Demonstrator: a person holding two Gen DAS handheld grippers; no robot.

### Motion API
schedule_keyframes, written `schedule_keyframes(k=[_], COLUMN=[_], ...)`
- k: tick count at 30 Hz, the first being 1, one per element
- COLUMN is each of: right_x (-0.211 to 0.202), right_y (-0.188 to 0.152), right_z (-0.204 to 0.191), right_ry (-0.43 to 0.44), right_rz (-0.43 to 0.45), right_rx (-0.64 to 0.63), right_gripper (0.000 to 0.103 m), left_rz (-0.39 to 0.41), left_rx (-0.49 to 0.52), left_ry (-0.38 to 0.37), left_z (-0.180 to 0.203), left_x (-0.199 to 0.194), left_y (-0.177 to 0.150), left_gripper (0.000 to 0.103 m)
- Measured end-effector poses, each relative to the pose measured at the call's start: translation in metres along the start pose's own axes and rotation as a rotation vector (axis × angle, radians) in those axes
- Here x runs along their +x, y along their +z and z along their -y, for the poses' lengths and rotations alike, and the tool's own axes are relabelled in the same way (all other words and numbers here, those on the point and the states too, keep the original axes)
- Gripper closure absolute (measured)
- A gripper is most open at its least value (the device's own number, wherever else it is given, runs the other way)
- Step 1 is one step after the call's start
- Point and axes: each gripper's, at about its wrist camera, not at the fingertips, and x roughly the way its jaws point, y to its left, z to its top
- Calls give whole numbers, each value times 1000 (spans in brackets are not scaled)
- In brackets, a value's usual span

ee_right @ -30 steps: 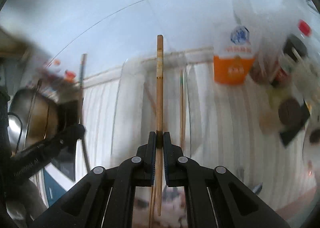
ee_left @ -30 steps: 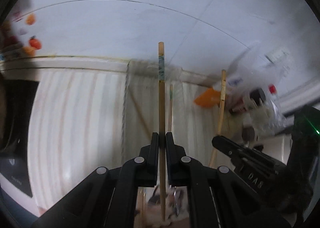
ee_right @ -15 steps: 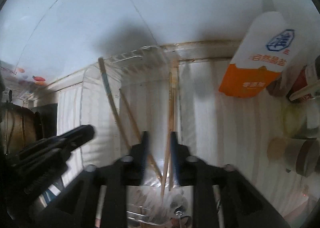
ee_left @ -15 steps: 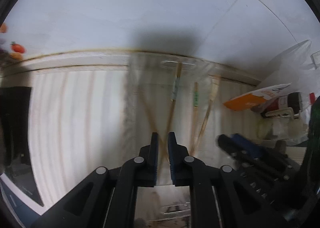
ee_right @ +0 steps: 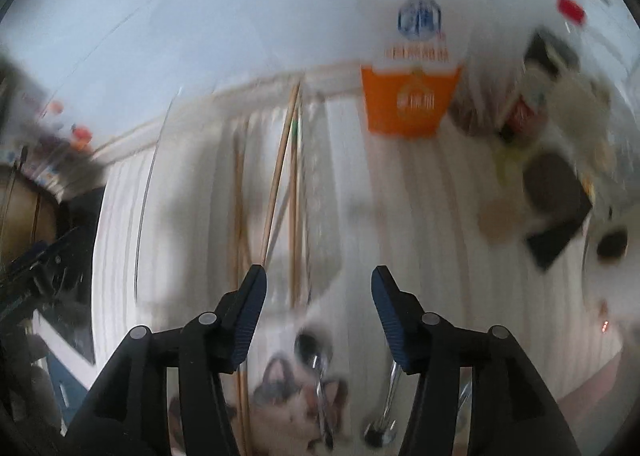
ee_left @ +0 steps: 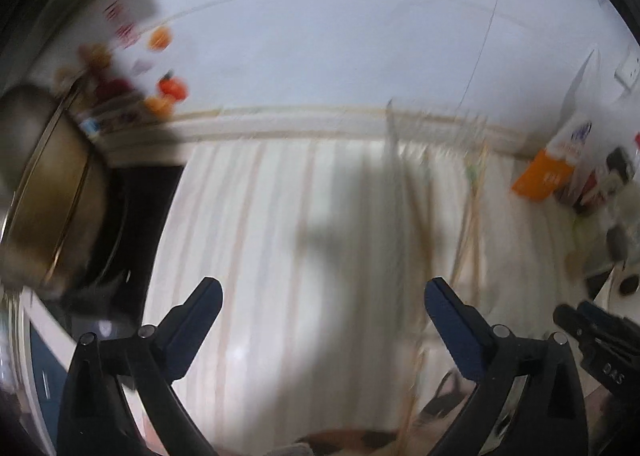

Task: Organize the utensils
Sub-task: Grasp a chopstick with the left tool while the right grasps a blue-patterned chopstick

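Chopsticks stand in a clear holder on the striped bench, a few long sticks leaning together. Our left tongs are wide open and hold nothing. Our right tongs are wide open too, and empty. Both pictures are blurry, so we cannot count the sticks. We think the chopstick step is done, since the sticks sit in the holder and our tongs are free. Down low in the right view we see shiny metal things, maybe spoons, but it is too blurry to say. Next, we think each tongs should go pick up another utensil.
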Motion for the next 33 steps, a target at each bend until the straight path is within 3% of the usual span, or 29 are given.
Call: schedule_keyframes(k=[2,5,7,11,14,16,25,28,33], right_x=[10,41,67,99,105,107,101,95,88], right_y=[-31,-67,-86,-111,-116,-116,-123,-124,-127], right_z=[-3,-13,-22,-39,-55,-64,-62,-36,-9], right_ry=[30,55,69,91,80,70,-57,-95,-113], right_rz=[-49,-145,-217,-290,-270,-261,-251,-256,-261], right_rx=[11,19,20,14,-25,-64,-129,-109,-60], right_gripper=[46,48,64,68,72,97,99,98,99], left_rz=[-22,-117,-189,-275,-300,-310,-303,-301,-334], left_rx=[-11,-5,-2,-3,-17,-25,-23,16,108], left_ry=[15,70,103,142,145,144,102,55,-90], left_z=[-7,-17,-22,-29,-35,-37,-28,-6,48], left_x=[8,41,65,94,101,102,89,82,87], left_y=[-25,-71,-99,-135,-147,-151,-149,-150,-150], left_gripper=[0,0,0,0,0,0,0,0,1])
